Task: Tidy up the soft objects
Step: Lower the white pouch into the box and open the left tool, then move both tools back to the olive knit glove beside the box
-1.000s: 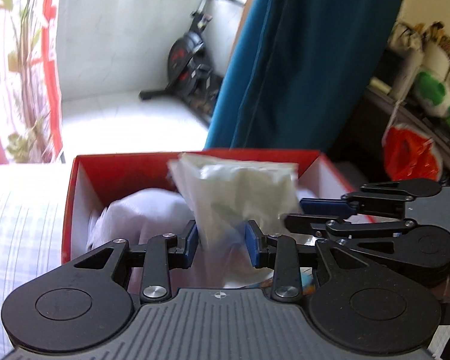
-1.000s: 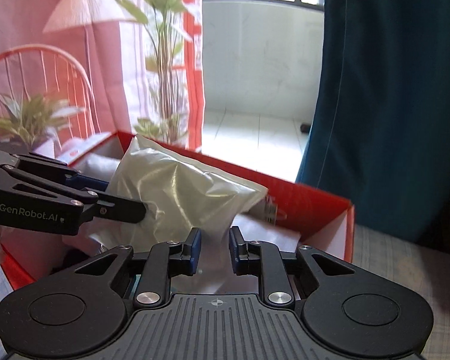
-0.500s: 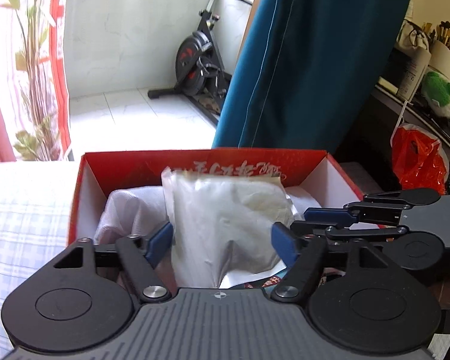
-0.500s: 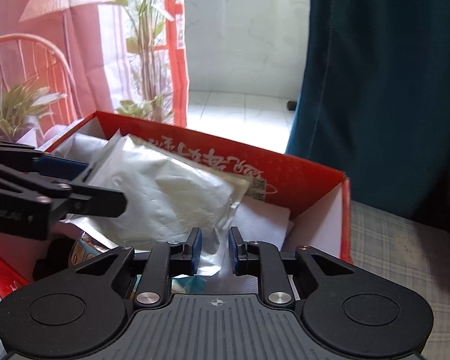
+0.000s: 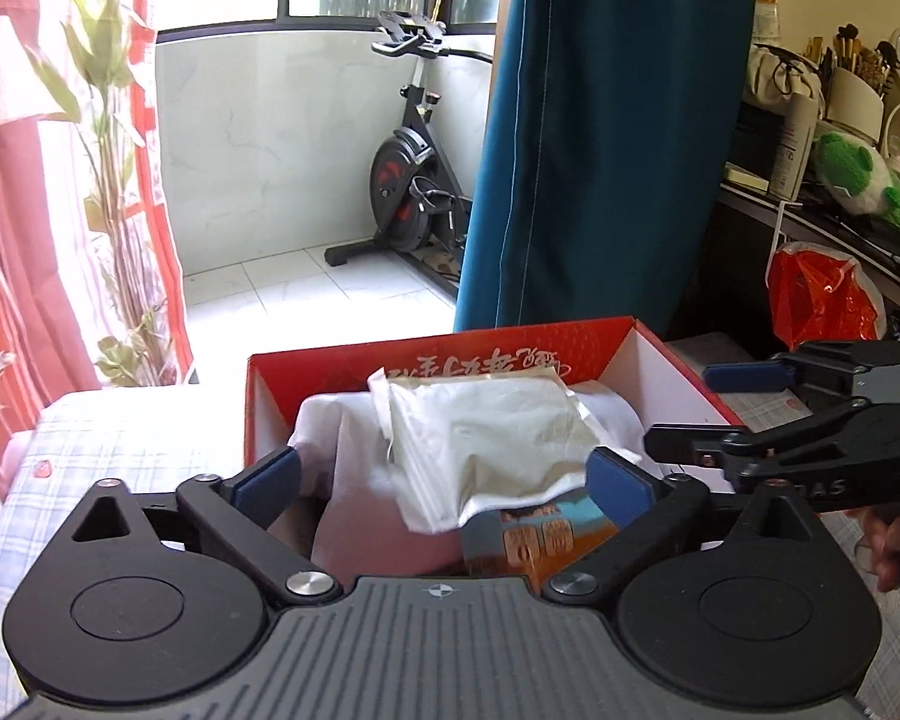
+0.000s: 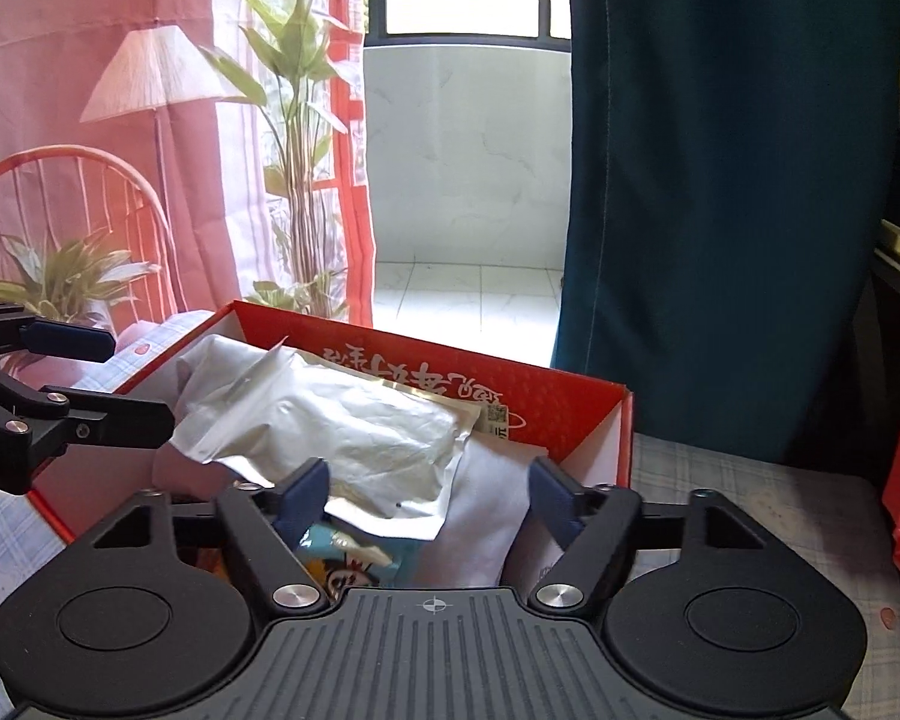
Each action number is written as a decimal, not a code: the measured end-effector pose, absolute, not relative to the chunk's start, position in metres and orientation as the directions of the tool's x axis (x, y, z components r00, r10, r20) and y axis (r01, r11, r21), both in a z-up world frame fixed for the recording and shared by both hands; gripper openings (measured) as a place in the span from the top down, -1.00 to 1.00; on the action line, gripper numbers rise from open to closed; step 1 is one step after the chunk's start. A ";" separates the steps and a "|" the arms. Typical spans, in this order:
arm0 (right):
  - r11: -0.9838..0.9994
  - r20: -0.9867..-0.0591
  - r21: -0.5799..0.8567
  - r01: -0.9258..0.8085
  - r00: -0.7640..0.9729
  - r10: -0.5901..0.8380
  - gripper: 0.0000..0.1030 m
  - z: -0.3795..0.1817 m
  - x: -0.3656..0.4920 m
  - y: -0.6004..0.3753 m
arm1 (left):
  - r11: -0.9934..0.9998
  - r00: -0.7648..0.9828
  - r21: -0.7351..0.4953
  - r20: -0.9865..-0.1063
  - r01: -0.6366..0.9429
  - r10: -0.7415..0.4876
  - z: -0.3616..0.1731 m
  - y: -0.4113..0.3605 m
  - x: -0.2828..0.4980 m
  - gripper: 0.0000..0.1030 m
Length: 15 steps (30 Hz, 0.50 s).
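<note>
A silvery-white soft pouch (image 5: 486,420) (image 6: 342,426) lies on top of the contents of a red cardboard box (image 5: 450,354) (image 6: 570,408), tilted across white cloth (image 5: 342,432) (image 6: 486,492) and partly covering a printed snack packet (image 5: 534,534) (image 6: 354,558) at the near side of the box. The pouch rests free, with nothing gripping it.

The left gripper (image 5: 444,480) sits just in front of the box, its blue-padded fingers (image 5: 267,477) spread wide to either side of the pouch and holding nothing. The right gripper (image 6: 429,495) also faces the box with its fingers (image 6: 303,495) wide apart and empty; the pouch's lower edge lies between them, though whether it touches a pad cannot be told. Each gripper shows at the edge of the other's view.

The box stands on a surface covered in pale checked cloth (image 5: 120,444) (image 6: 720,480). Behind it hang a teal curtain (image 5: 606,132) (image 6: 720,180) and pink curtains (image 6: 90,0), with an exercise bike (image 5: 414,168) on the tiled balcony beyond.
</note>
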State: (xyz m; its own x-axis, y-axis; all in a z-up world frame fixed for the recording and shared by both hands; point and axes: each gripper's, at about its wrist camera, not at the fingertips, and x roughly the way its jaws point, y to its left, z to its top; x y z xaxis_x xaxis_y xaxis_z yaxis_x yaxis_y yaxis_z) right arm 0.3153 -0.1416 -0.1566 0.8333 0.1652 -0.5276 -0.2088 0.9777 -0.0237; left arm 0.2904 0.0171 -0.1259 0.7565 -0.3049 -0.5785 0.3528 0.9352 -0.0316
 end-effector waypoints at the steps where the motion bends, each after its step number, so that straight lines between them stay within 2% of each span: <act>1: 0.978 -0.525 -0.023 -0.207 0.835 0.164 -0.74 -0.156 0.310 -0.142 | 0.936 0.758 -0.028 -0.578 0.350 -0.301 -0.126 0.018 0.285 -1.00; 3: 0.980 -0.509 -0.017 -0.199 0.845 0.163 -0.99 -0.154 0.298 -0.143 | 0.938 0.761 -0.020 -0.578 0.346 -0.293 -0.126 0.022 0.276 -1.00; 15: 0.985 -0.453 0.011 -0.173 0.877 0.160 -0.99 -0.167 0.236 -0.146 | 0.959 0.755 -0.064 -0.603 0.278 -0.259 -0.151 0.052 0.220 -1.00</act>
State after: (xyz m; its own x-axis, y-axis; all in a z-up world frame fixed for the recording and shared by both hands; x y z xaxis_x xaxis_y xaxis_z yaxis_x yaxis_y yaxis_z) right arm 0.2357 -0.1458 -0.1675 0.8770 0.1595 -0.4531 -0.1734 0.9848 0.0111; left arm 0.2202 0.0519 -0.1508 0.7547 -0.2589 -0.6028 0.2779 0.9585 -0.0637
